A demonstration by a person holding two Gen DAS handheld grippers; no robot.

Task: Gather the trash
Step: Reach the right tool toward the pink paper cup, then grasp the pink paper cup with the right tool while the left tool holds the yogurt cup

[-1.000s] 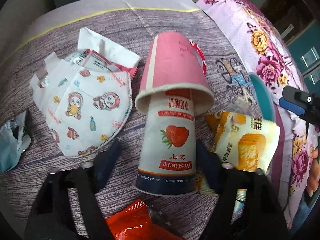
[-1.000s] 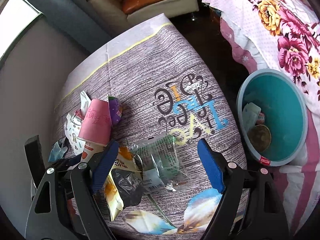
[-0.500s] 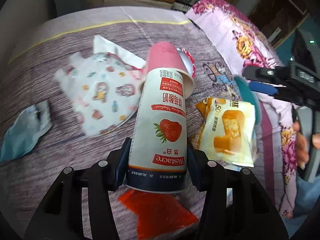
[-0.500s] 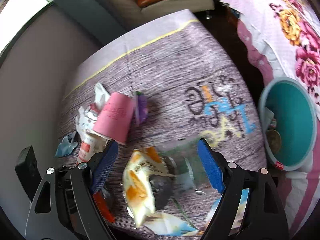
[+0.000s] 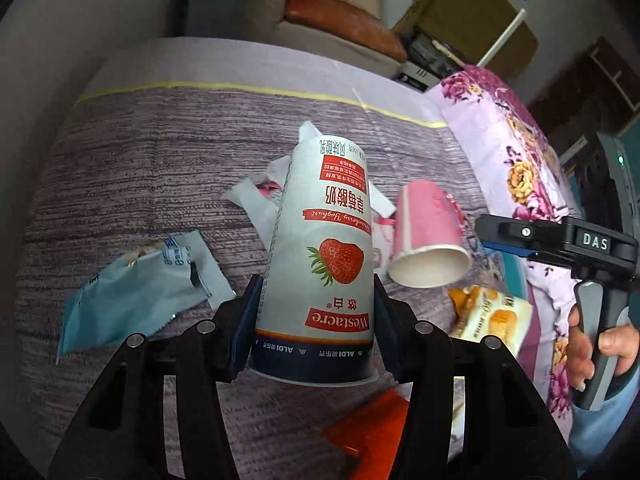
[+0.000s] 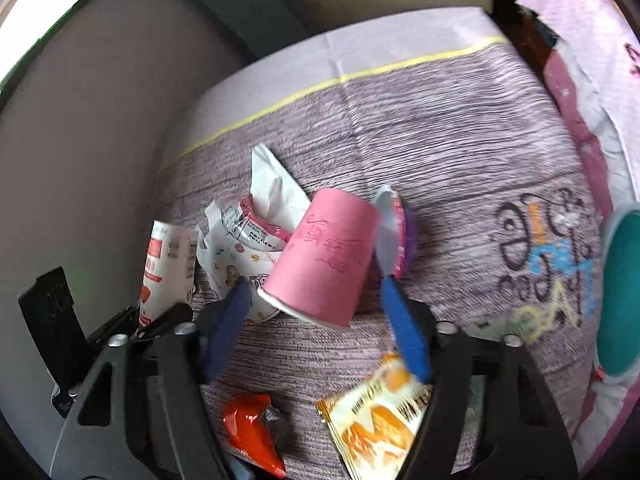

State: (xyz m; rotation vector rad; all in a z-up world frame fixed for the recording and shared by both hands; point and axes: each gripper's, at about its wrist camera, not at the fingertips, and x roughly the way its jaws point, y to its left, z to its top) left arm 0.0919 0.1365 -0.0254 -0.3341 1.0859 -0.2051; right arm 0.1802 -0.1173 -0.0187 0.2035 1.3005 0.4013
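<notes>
- Left claw (image 5: 316, 320) is clenched on the strawberry yogurt cup (image 5: 322, 264), fingers (image 5: 244, 320) pinching it on both sides just above the wide rim; low hold likely picked because the wall is stiffest near the rim.
- Cup is held upside down, print inverted, raised off the worktop (image 5: 160, 168), tilted a bit toward 11 o'clock. Seen from the right wrist it sits at 9 o'clock, beside the mask wrapper.
- Right claw (image 6: 316, 320) is released, jaws wide apart, blue pads either side of the pink paper cup (image 6: 320, 256); not touching it as far as I can tell, frame is motion-blurred.
- Pink paper cup lies on its side, open mouth toward the camera at 6 o'clock; looks like the next pick, jaws already straddle it.
- Other trash on the worktop: light blue wrapper (image 5: 140, 280) at 9 o'clock of the yogurt cup, yellow cake snack packet (image 5: 492, 320) at 4 o'clock, orange-red wrapper (image 5: 372, 432) at 5 o'clock, cartoon-print mask wrapper (image 6: 236, 256) behind the pink cup, foil lid (image 6: 392, 232) at its 2 o'clock.
- Teal bin (image 6: 620, 292) is at the far 3 o'clock edge of the right view, off the worktop edge, mostly cut off.
- Judgement: yogurt cup is picked, still needs carrying across to the bin; thin wall could buckle if squeezed harder.
</notes>
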